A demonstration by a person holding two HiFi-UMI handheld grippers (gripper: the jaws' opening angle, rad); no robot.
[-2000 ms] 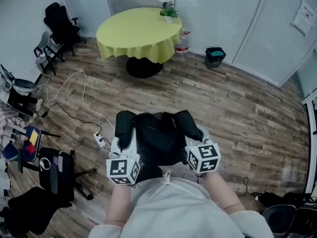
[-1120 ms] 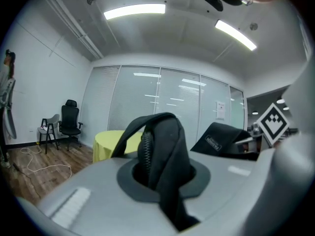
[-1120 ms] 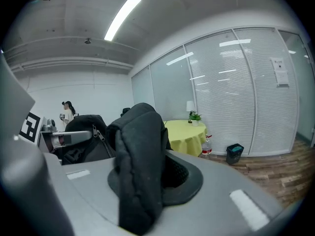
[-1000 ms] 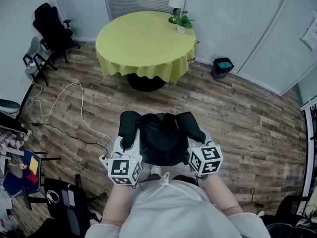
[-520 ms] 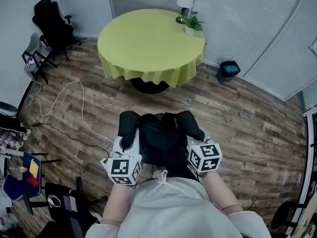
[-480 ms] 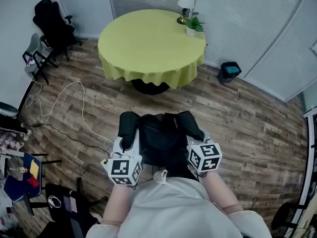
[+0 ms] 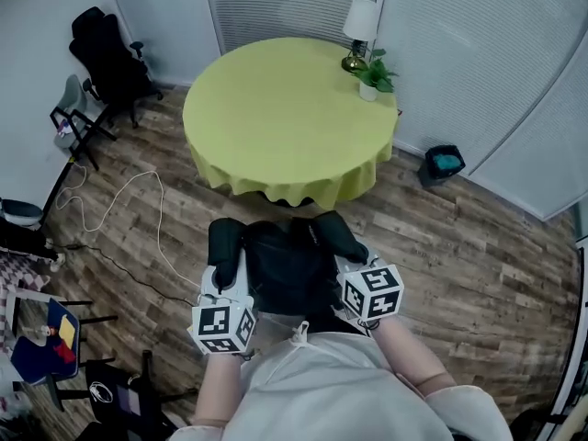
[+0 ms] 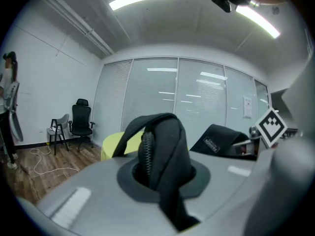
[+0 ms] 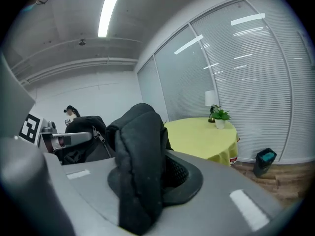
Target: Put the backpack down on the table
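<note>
A black backpack [image 7: 287, 265] hangs between my two grippers, just short of the round table with the yellow-green cloth [image 7: 285, 108]. My left gripper [image 7: 224, 281] is shut on the backpack's left shoulder strap [image 8: 162, 156], which bulges up between its jaws. The right shoulder strap [image 9: 140, 166] is clamped in my right gripper [image 7: 352, 266], also shut. The table [image 9: 202, 136] shows ahead in the right gripper view, and a sliver of it [image 8: 110, 142] behind the strap in the left gripper view.
A white lamp [image 7: 358, 28] and a small potted plant [image 7: 375, 76] stand at the table's far right edge. A black office chair [image 7: 106, 58] and a folding chair [image 7: 78, 108] are at the left wall. A white cable [image 7: 129, 196] lies on the wood floor; a bin [image 7: 445, 163] stands right.
I have walked toward the table with the backpack held in both grippers; the table has come nearer and its front edge now lies just ahead of the backpack. Both grips are unchanged.
</note>
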